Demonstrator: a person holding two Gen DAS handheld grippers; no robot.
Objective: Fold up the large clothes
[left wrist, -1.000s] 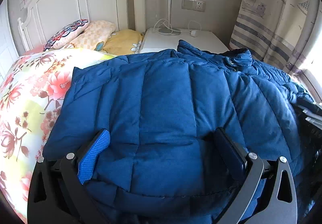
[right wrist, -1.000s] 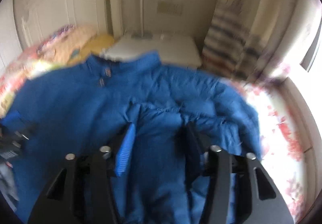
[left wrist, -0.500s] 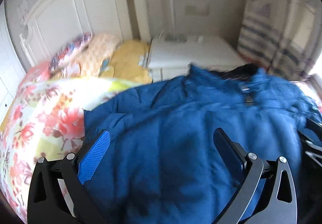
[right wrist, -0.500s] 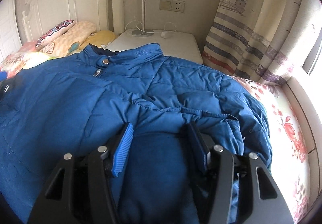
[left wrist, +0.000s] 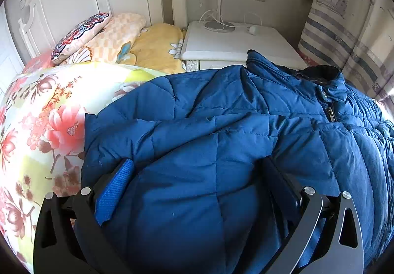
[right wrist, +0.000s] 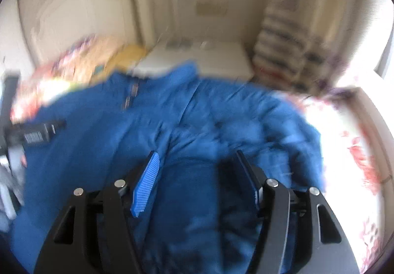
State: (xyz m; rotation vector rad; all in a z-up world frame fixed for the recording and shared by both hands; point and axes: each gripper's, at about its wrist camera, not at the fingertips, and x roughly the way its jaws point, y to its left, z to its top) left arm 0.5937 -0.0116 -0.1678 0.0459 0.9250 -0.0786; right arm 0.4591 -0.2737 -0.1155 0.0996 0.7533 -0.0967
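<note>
Blue jacket [left wrist: 221, 131] covers floral quilt [left wrist: 49, 106]; nightstand [left wrist: 236, 40] behind collar. Both jaws spread, jacket fabric bulging between.

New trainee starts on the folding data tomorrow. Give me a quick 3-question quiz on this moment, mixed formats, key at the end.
1. True or false: the blue puffer jacket lies on a floral bedspread.
2. Multiple choice: what sits on the white nightstand behind the jacket's collar? A) a stack of books B) a lamp base with a white cable C) a folded towel
3. Fill in: jacket fabric bulges between the fingers of the left tool and the right tool, both with jaws spread ____.

Key: 1 true; 2 B; 3 wide
</note>
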